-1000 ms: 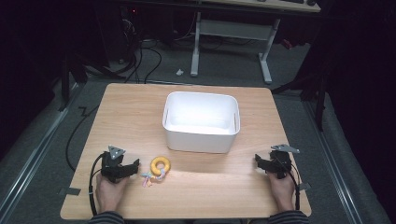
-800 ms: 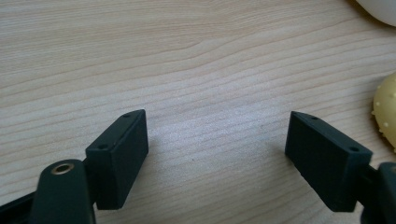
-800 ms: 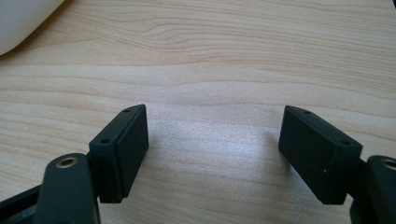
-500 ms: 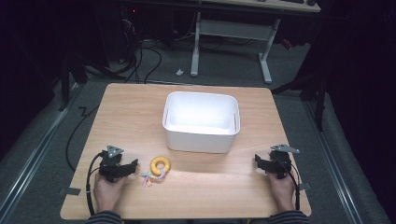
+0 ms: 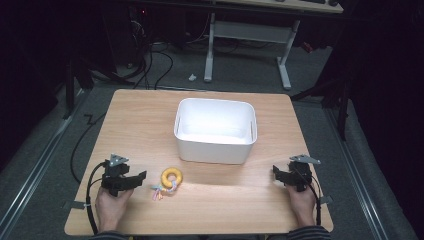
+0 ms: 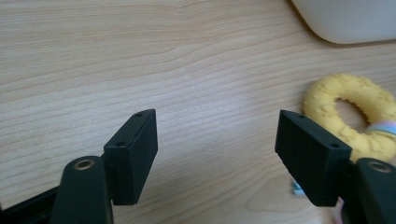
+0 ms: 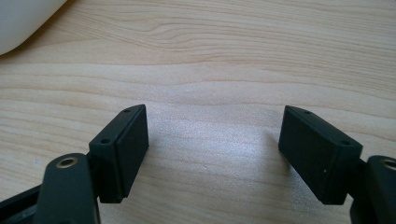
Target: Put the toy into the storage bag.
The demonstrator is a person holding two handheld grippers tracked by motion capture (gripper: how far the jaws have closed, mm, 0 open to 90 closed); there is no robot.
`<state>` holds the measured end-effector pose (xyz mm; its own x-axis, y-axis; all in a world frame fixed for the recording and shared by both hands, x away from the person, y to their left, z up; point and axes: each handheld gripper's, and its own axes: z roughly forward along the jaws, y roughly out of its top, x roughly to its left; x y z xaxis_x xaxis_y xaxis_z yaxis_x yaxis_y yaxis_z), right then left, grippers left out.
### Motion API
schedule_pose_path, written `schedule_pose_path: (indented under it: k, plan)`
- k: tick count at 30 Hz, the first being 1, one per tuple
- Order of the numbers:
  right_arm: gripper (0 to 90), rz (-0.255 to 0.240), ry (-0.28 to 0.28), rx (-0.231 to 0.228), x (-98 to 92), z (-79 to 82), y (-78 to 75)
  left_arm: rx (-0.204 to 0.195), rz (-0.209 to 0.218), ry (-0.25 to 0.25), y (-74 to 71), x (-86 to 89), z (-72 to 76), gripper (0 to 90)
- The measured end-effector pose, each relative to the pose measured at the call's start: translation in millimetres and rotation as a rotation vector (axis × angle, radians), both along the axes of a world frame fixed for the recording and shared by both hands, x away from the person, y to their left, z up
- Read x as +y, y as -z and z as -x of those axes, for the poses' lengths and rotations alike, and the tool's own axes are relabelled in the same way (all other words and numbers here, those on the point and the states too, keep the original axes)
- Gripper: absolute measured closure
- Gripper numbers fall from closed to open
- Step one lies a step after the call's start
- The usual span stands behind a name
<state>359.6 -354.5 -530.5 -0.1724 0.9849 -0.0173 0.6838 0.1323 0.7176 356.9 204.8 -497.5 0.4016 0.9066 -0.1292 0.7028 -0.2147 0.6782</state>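
Left gripper (image 5: 136,179) (jaws just closing, nothing between) beside yellow ring toy (image 5: 172,178); right gripper (image 5: 280,173) open.

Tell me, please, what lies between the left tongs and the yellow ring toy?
Nothing: in the high view only bare wooden table separates the left tongs, open and empty, from the yellow ring toy.

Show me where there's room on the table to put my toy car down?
Bare wood lies left of the white plastic bin, behind it, and along the front between the yellow ring toy with pastel strings and the right gripper. It is crowded near the left gripper, where the ring toy sits.
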Motion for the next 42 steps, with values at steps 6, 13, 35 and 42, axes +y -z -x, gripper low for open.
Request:
schedule_pose_path:
  k: [6,13,35,42]
  plan:
    - [23.8,0.001,0.002,0.0,0.0,0.0,0.0,-0.004,-0.081,0.038,-13.5,-16.2,4.9,34.1]
    - [23.9,0.002,-0.005,0.0,0.3,0.2,0.0,0.015,-0.122,0.104,-21.4,-37.4,2.6,37.7]
    - [24.1,-0.001,-0.019,0.003,1.4,0.6,-0.2,0.118,-0.207,0.148,-26.2,-82.2,-10.1,40.5]
    - [24.7,0.002,-0.031,0.001,2.2,1.0,-0.1,0.148,-0.226,0.16,-20.8,-94.8,-15.8,45.5]
